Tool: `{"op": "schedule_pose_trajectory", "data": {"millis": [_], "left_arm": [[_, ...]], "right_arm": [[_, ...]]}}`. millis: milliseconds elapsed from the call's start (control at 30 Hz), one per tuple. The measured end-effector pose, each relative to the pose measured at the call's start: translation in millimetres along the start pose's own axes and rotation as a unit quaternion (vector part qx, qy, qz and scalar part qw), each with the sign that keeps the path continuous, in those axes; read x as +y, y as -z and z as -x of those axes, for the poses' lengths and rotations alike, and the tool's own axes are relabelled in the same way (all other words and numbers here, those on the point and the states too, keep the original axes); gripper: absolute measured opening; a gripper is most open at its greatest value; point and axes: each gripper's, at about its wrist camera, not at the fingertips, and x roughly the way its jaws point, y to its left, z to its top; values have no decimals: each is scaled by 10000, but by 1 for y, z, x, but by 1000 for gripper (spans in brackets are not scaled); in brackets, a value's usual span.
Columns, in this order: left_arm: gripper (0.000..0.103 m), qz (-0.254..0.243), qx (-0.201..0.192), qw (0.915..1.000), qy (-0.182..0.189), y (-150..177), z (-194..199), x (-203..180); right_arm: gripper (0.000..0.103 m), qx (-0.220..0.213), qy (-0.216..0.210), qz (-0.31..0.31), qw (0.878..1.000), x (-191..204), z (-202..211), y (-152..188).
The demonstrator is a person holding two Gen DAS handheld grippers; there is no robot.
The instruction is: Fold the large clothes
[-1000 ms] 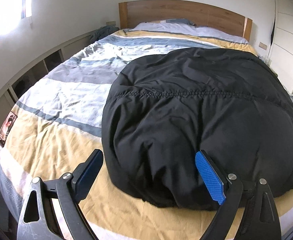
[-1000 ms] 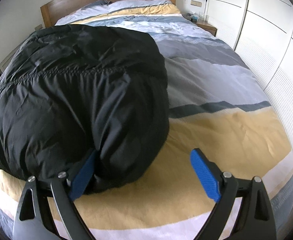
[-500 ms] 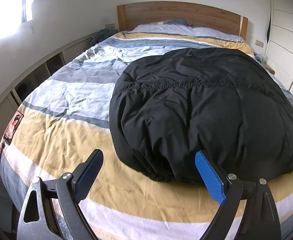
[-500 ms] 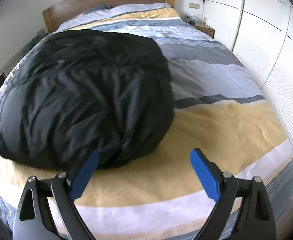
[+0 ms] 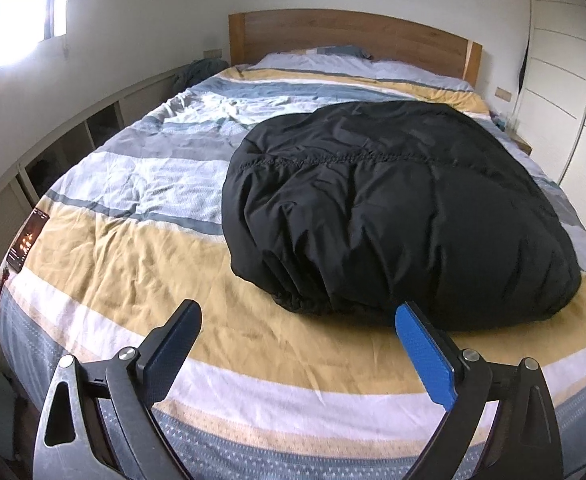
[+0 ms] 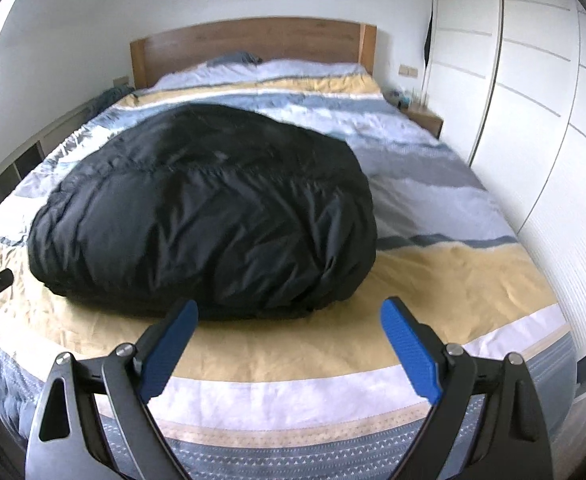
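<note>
Claws first: my left claw [image 5: 297, 344] hangs with its jaws spread wide and nothing between them, over the yellow band at the foot of the bed [image 5: 113, 264], and my right claw [image 6: 289, 340] is likewise spread wide and empty over the same end. Neither touches the black puffy jacket [image 5: 393, 216], which lies just past the fingertips, bunched into a rounded, folded mound on the striped duvet [image 6: 445, 280]. From my left camera the mound sits right of centre, a gathered seam running across its upper part; from my right camera it sits left of centre, its near edge resting on the yellow stripe. At the left edge of the bed a phone [image 5: 27, 242] lies with its screen lit. Beyond the jacket come the blue and white stripes, then pillows [image 6: 293, 70] against the wooden headboard [image 5: 353, 36]. White wardrobe doors [image 6: 533, 100] stand along the right side.
</note>
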Motion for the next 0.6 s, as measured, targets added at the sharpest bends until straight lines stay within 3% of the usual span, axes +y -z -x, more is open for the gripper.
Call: {"op": "schedule_pose_trajectory", "data": {"millis": [600], "left_arm": [[99, 64, -884, 9960, 103, 21, 91, 7]], "right_arm": [[93, -913, -52, 206, 9956, 15, 88, 15]]}}
